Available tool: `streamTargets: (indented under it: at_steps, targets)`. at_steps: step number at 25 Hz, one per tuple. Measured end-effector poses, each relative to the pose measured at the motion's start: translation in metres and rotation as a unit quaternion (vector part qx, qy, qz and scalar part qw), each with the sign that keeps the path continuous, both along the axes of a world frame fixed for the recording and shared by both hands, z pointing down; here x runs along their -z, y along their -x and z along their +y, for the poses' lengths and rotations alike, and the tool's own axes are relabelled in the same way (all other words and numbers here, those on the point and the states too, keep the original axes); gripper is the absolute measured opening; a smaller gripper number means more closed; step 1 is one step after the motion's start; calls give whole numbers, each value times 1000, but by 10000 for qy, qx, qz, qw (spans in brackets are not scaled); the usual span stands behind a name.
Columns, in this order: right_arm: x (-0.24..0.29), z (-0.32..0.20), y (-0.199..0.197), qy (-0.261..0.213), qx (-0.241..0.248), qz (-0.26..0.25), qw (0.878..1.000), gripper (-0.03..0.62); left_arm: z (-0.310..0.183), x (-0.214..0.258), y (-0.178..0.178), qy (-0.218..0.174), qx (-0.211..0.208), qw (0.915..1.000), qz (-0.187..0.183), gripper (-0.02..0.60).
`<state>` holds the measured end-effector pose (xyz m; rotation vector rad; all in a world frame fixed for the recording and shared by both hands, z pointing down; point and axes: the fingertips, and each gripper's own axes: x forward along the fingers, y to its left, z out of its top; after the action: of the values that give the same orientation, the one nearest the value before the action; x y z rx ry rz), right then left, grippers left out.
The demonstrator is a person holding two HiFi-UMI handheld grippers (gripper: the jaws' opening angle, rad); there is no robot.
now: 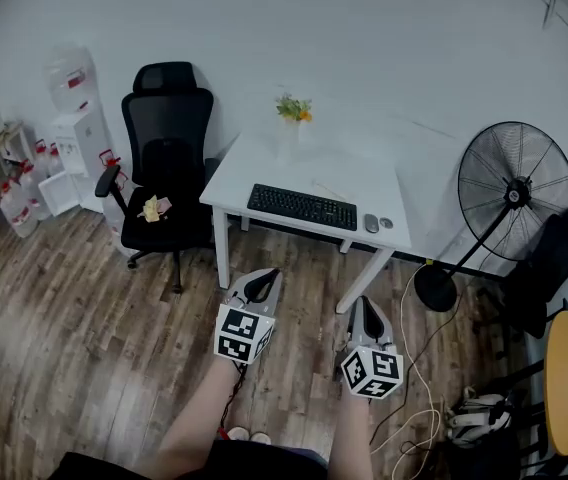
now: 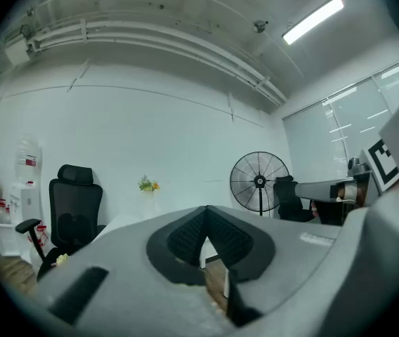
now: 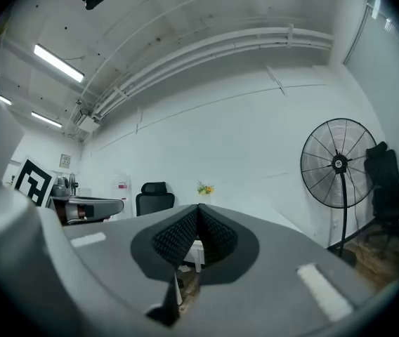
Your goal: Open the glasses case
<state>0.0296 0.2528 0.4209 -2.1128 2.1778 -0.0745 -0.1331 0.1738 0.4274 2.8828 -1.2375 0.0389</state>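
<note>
I cannot make out a glasses case in any view. In the head view my left gripper (image 1: pixel 263 279) and right gripper (image 1: pixel 367 306) are held level side by side over the wooden floor, short of the white desk (image 1: pixel 264 168). Both are shut with nothing between the pads. In the left gripper view the left gripper's (image 2: pixel 206 213) dark ribbed pads (image 2: pixel 185 237) meet at the tip. The right gripper view shows the right gripper (image 3: pixel 198 210) the same way, tips together. Both point toward the desk.
On the desk lie a black keyboard (image 1: pixel 301 206), a mouse (image 1: pixel 371 223) and a small potted plant (image 1: pixel 293 109). A black office chair (image 1: pixel 167 158) stands left of the desk, a floor fan (image 1: pixel 514 190) to its right. Cables (image 1: pixel 419 423) trail on the floor at the right.
</note>
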Motion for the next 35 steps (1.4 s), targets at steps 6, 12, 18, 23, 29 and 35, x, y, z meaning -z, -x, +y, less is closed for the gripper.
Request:
streamTargets:
  at_steps: [6,12,18,23,29,35]
  targets:
    - [-3,2,-1,-24,40,-135,9999,12,1,-5,-1,58,4,10000,-30,8]
    - [-4,3,-3,-5,61,-62,10000,14,4,-13,-2,145,41,9999,-68,8]
    - [-3,2,-6,6,98,-81,9999,14,1,-13,2,268,91,9996,67,32]
    - [-6,3,-11,9,116,-120,9999,14,2,-12,3,288,76,9994,180,88]
    - [-10,2,-16,11,169,-213,9996,14,4,-15,3,299,131,9994,148,124]
    - [-14,-1,-25,-10,247,-290,9993,14,3,-14,3,248,256,9993,100,138]
